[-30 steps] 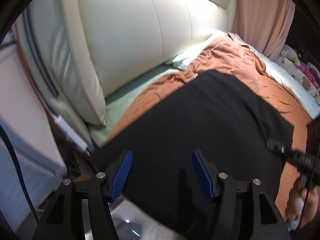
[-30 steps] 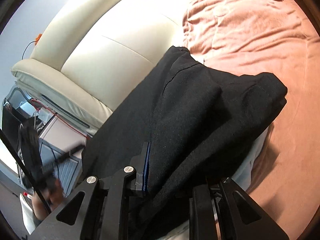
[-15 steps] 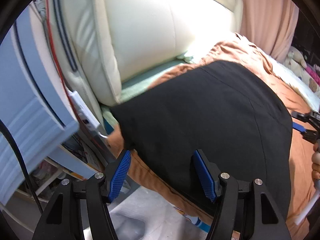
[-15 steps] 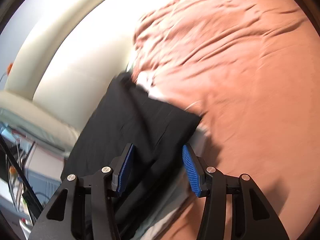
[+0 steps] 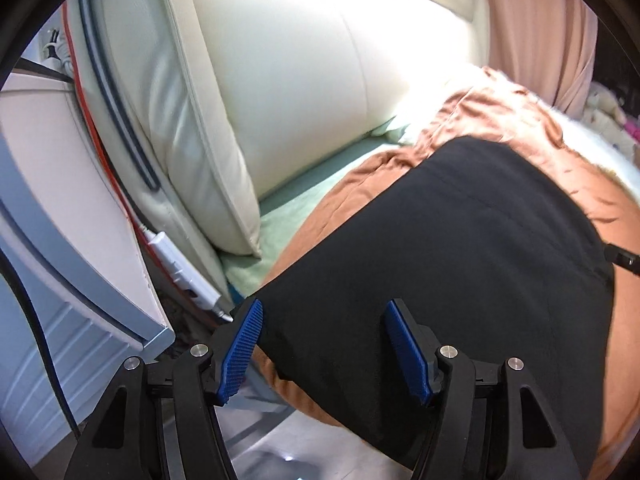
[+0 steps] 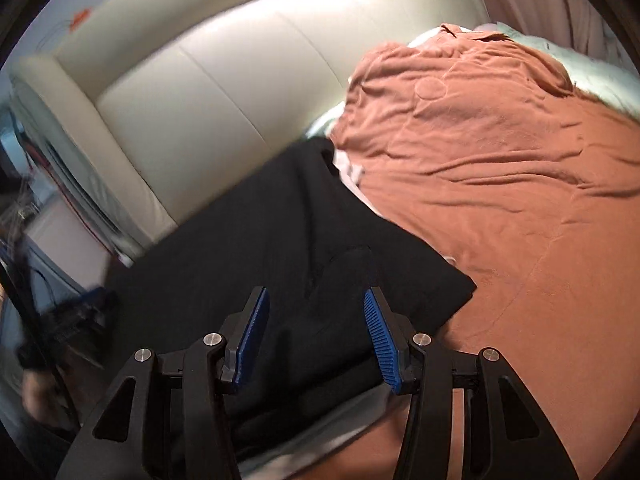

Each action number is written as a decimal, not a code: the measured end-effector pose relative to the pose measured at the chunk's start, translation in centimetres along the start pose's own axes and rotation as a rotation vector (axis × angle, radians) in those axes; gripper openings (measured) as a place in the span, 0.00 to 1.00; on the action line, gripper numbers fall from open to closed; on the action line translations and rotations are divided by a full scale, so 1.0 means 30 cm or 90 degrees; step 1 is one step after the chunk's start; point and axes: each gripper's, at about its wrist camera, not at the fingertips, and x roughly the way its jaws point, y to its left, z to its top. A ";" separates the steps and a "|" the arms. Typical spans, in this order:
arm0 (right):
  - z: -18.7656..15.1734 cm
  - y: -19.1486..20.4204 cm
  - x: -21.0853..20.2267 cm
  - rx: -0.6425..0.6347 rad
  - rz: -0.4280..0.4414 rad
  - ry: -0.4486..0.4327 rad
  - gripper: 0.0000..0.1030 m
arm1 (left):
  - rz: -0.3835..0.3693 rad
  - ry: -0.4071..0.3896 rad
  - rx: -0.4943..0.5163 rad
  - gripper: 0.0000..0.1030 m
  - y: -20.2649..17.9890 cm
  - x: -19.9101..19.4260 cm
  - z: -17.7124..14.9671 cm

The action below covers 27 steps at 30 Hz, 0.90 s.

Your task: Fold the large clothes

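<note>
A black garment [image 5: 460, 260] lies folded flat on the rust-orange bedspread [image 5: 504, 120], near the bed's corner by the headboard. My left gripper [image 5: 324, 352] hovers open over the garment's near edge, its blue pads apart and clear of the cloth. In the right wrist view the same garment [image 6: 260, 260] is spread below my right gripper [image 6: 318, 340], which stands open with nothing pinched; the cloth lies beneath the jaws, not in them. The right gripper's tip [image 5: 624, 258] shows at the left view's right edge.
A cream padded headboard [image 5: 300, 80] rises behind the bed. A white power strip [image 5: 180, 268] and red cable hang in the gap beside a grey-white cabinet [image 5: 60, 240]. Pink curtain [image 5: 540, 20] and soft toys [image 5: 604, 100] are at far right. Wrinkled bedspread [image 6: 500, 180] stretches right.
My right gripper has let go of the black garment, opened and drawn back; the cloth now lies flat on the bed. My left gripper stayed open and dipped slightly.
</note>
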 end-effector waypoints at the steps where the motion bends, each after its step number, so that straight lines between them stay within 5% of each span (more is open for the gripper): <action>1: 0.016 0.034 0.040 -0.014 -0.031 0.008 0.46 | 0.009 0.013 0.003 0.64 -0.002 0.019 -0.003; 6: 0.018 -0.041 0.104 0.009 -0.097 0.040 0.46 | 0.018 0.043 -0.006 0.64 0.001 0.045 -0.001; 20: 0.058 0.023 -0.181 0.021 -0.054 0.021 0.46 | -0.070 0.006 0.002 0.60 -0.129 -0.215 -0.030; 22: 0.057 0.052 -0.233 0.012 -0.046 0.015 0.61 | -0.083 0.004 0.002 0.63 -0.154 -0.257 -0.040; 27: 0.035 0.115 -0.388 -0.007 -0.048 -0.007 0.72 | -0.107 -0.026 -0.008 0.83 -0.213 -0.397 -0.094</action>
